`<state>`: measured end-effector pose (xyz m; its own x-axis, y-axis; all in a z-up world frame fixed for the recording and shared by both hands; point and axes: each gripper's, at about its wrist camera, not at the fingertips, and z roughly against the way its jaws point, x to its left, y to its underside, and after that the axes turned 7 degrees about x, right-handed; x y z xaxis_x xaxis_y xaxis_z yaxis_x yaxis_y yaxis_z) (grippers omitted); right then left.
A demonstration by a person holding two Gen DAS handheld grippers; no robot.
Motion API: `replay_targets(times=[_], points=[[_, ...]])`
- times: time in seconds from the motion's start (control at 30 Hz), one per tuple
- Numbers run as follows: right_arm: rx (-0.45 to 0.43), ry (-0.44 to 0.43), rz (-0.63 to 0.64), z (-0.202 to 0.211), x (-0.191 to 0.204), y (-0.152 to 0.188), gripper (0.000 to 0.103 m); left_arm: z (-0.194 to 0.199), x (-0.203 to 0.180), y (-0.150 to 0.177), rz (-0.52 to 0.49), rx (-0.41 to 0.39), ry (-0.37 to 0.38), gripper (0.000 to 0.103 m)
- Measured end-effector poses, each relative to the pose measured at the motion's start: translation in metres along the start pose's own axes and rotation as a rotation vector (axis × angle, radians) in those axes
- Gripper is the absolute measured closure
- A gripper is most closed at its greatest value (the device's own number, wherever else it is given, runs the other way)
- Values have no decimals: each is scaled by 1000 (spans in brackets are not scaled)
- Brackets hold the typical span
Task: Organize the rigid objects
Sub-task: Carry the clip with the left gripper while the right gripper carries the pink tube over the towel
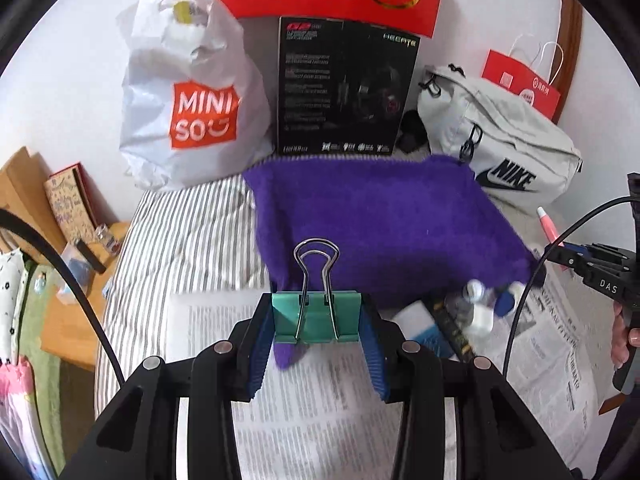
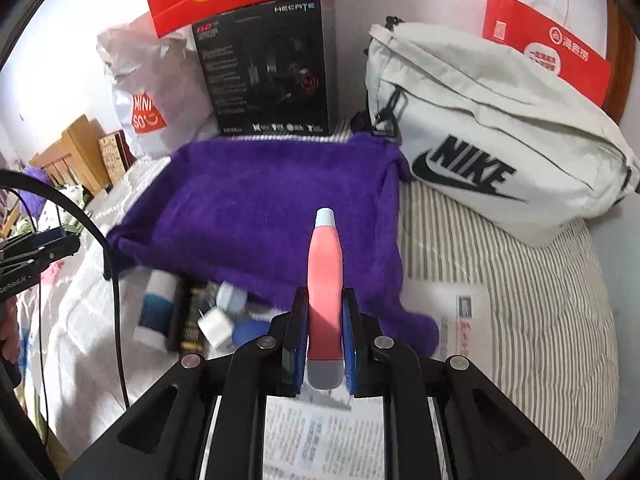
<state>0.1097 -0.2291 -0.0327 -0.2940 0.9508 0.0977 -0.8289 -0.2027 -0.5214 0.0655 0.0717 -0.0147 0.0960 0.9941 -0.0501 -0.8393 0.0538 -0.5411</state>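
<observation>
My left gripper point(image 1: 318, 320) is shut on a green binder clip point(image 1: 316, 318) with silver wire handles pointing up, held above the newspaper at the near edge of a purple towel point(image 1: 380, 216). My right gripper point(image 2: 326, 320) is shut on a pink tube with a pale blue cap point(image 2: 325, 276), pointing forward over the purple towel point(image 2: 260, 208). A small pile lies on the newspaper by the towel's near edge: a white and blue bottle point(image 2: 154, 308), a dark stick point(image 2: 190, 320), a white plug point(image 2: 216, 326). The pile also shows in the left wrist view point(image 1: 460, 316).
Behind the towel stand a white MINISO bag point(image 1: 192, 100), a black headset box point(image 1: 344, 88), a grey Nike bag point(image 2: 492, 136) and red paper bags point(image 2: 548, 52). Striped bedding point(image 2: 540, 300) and newspaper point(image 1: 320, 420) cover the surface. A wooden bedside stand point(image 1: 76, 320) is at left.
</observation>
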Motion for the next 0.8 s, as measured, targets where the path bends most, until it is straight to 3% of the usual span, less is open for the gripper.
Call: replay_targets(times=[0.37, 0.8], points=[[-1, -5, 17, -23, 4, -52, 88, -31, -4, -58, -19, 4, 45, 64], [110, 6, 29, -105, -5, -94, 88, -110, -2, -92, 24, 83, 91, 64]])
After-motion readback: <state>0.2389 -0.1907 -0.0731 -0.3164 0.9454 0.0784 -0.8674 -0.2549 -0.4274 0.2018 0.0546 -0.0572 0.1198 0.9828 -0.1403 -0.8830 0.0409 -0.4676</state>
